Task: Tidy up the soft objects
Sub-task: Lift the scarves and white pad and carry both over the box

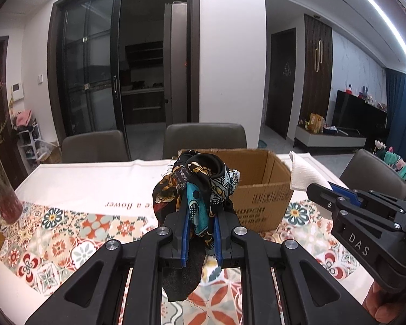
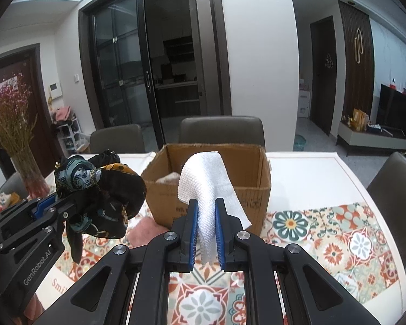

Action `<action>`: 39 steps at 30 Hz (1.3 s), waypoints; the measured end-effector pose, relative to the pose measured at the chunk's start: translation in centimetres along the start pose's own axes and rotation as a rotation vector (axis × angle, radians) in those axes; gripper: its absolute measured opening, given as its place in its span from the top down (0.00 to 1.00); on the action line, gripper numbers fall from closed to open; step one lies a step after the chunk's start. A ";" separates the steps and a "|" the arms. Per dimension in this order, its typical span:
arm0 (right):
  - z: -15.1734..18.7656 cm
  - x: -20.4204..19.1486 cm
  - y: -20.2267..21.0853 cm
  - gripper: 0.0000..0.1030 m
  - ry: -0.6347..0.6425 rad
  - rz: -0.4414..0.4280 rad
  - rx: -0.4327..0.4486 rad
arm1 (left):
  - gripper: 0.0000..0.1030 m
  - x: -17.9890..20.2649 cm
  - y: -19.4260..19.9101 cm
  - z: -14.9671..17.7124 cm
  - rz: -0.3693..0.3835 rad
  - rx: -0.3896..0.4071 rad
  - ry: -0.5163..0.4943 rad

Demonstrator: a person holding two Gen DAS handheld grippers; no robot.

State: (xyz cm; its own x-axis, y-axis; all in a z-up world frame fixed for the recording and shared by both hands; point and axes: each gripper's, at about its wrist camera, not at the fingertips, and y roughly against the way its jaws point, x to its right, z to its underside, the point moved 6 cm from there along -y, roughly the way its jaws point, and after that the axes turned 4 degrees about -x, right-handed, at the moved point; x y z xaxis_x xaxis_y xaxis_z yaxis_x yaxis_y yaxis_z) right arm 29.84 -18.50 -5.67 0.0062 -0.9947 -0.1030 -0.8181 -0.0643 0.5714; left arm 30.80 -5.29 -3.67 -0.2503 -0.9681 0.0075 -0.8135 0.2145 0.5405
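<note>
left tongs (image 1: 200, 233) clench a bunched black patterned silk scarf (image 1: 196, 187); right tongs (image 2: 206, 233) clench a white waffle-textured cloth (image 2: 207, 187), both before the open brown cardboard box (image 2: 259, 189) on the counter (image 2: 324, 170).

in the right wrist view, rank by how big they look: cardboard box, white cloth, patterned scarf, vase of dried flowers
1. cardboard box
2. patterned scarf and white cloth: they look about alike, and both are held up close to the camera, so I won't rank them
3. vase of dried flowers, farther back, so really unsure
</note>
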 end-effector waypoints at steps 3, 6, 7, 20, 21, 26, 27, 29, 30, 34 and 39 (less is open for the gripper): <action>-0.8 0.1 0.2 0.87 -0.003 -0.002 0.018 | 0.85 0.2 -0.1 -1.1 0.006 0.019 -0.004; -1.5 0.2 0.3 0.87 -0.001 -0.004 0.035 | 0.85 0.4 -0.2 -2.3 0.013 0.040 -0.009; -1.8 0.2 0.3 0.87 0.001 -0.002 0.042 | 0.85 0.5 -0.3 -2.7 0.016 0.047 -0.013; -5.2 1.0 -1.2 0.87 0.010 -0.008 0.094 | 0.85 1.4 -2.5 -7.1 0.045 0.112 -0.052; -5.4 1.1 -1.3 0.87 0.011 -0.006 0.098 | 0.85 1.4 -2.7 -7.2 0.046 0.112 -0.054; -6.6 1.1 -2.2 0.87 0.021 0.000 0.113 | 0.85 1.3 -4.2 -8.4 0.054 0.117 -0.056; -6.8 1.2 -2.4 0.87 0.023 0.002 0.115 | 0.85 1.2 -4.4 -8.6 0.054 0.118 -0.058; -7.1 1.3 -2.9 0.87 0.027 0.005 0.115 | 0.85 1.3 -5.0 -8.9 0.055 0.118 -0.062; -7.4 1.3 -3.2 0.87 0.028 0.005 0.115 | 0.85 1.4 -5.3 -9.0 0.056 0.117 -0.064; -8.0 1.4 -4.3 0.87 0.035 0.012 0.112 | 0.85 1.6 -6.7 -9.5 0.054 0.112 -0.075; -8.4 1.7 -5.6 0.87 0.042 0.020 0.106 | 0.85 1.7 -8.5 -10.0 0.061 0.099 -0.083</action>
State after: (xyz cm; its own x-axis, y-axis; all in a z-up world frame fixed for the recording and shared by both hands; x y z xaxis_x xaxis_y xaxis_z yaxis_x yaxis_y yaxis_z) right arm 39.27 -20.53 -2.26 0.0111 -0.9983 -0.0572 -0.8744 -0.0374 0.4838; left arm 42.49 -10.04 0.17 -0.3405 -0.9396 -0.0342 -0.8421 0.2886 0.4556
